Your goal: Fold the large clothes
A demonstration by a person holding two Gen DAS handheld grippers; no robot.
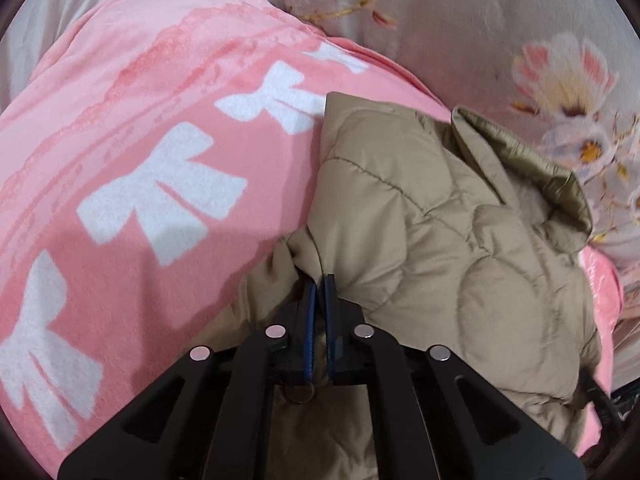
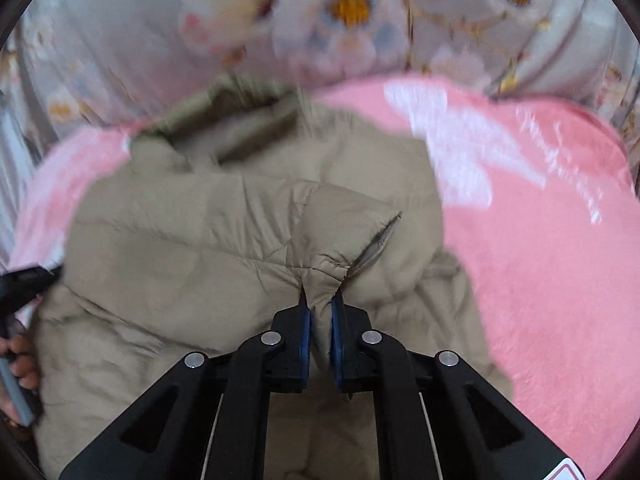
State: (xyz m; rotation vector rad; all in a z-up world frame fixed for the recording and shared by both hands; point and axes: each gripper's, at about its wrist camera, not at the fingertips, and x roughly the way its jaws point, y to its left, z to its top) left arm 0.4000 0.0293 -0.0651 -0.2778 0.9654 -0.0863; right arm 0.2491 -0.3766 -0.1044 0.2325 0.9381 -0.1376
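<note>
**Both tongs pinching tan puffer jacket, mid-fold on pink blanket**

Nearest, left wrist view: left gripper (image 1: 319, 280) pressed together on a thin edge of the tan quilted jacket (image 1: 440, 232), fabric bunched right at the blue pads (image 1: 330, 292). Probably a hem or side edge, held so that side can be lifted and carried over. Small metal ring (image 1: 298, 394) under the jaws at 6 o'clock, likely a zipper pull or snap, hard to tell.

Right wrist view: right gripper (image 2: 320, 300) nipping a puffy fold of the same jacket (image 2: 200, 248), padding squeezed between the pads (image 2: 338, 320), jaws not fully together because of the fill. Pocket slit (image 2: 380, 240) just past the tips at 1 o'clock. Grip on a sleeve or front panel, cannot tell which. Two-point hold judged as setup for a fold across the body.

At 9 o'clock in the right view: black handle of the other gripper with a hand (image 2: 22, 360) on it, beside the jacket edge.

Farther out: jacket lying rumpled on the pink bow-print blanket (image 1: 140, 140), collar (image 1: 540, 168) toward 2 o'clock in the left view, 11 o'clock in the right. Beyond, floral bedding (image 2: 352, 12) at 12 o'clock, blurred.

Containers: none in view; nothing holding anything except the blanket under the jacket.
</note>
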